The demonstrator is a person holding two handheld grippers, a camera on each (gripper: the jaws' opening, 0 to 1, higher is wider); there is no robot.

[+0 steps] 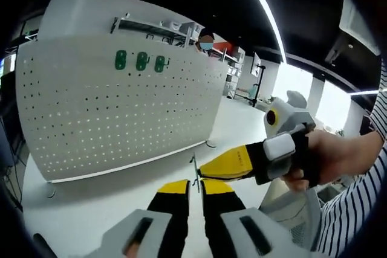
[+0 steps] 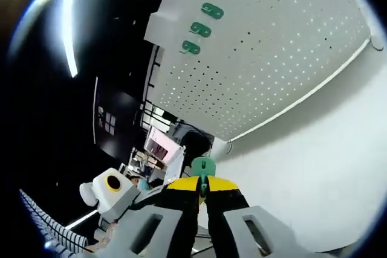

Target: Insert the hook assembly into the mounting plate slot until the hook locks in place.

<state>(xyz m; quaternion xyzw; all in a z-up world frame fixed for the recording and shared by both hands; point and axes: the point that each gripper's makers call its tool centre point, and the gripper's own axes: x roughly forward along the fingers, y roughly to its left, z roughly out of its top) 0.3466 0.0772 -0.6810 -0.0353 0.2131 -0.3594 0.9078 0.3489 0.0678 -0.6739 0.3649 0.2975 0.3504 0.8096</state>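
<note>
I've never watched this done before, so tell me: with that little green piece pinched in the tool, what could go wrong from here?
The right gripper pinches the green hook by a small part, so it might twist or slip. The left gripper holds a thin metal piece close to the other's jaws; they could knock together. The pegboard holes are small, so aiming may miss.

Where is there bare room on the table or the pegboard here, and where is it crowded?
The white table is bare between the pegboard's foot and the left gripper. The pegboard is free below its three green hooks. It is crowded where the right gripper meets the left one, and a green hook piece sits in the right gripper's jaws.
</note>
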